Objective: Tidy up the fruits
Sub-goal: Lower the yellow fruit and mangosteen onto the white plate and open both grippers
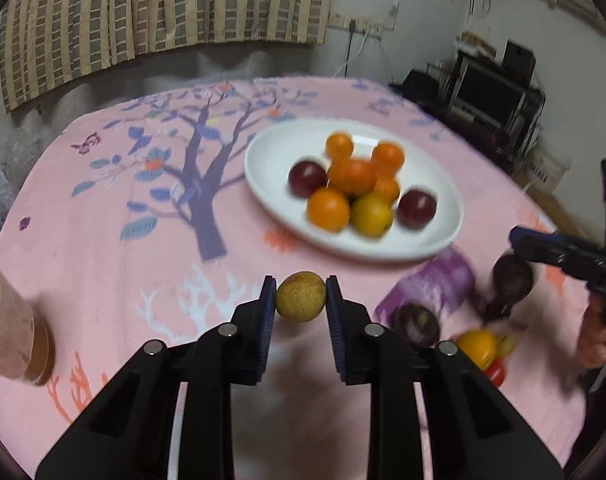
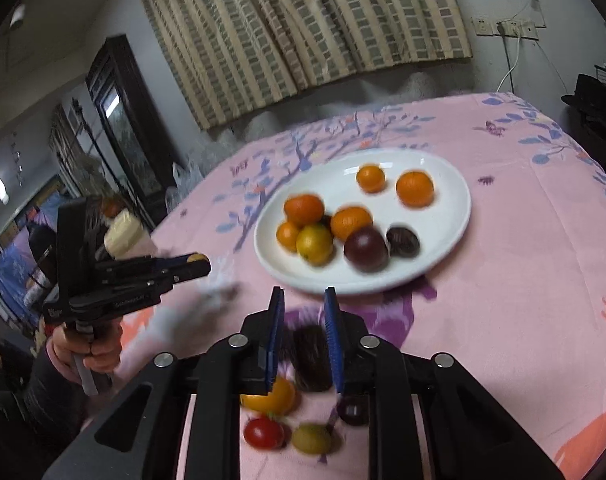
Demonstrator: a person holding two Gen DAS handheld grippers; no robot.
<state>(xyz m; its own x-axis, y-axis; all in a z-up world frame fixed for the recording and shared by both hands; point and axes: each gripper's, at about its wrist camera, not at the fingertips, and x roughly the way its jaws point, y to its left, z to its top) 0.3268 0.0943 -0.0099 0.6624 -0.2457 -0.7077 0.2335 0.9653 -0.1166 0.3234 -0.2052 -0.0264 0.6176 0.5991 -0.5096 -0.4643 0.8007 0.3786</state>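
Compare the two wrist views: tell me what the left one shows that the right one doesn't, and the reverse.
Only the left wrist view shows the yellow-green fruit clearly, pinched between the left gripper pads, plus a jar at the table's left edge.

Only the right wrist view shows the dark fruit between the right gripper pads, and a dark cabinet.

Both show the white plate of oranges and plums, and loose fruit on the pink cloth.
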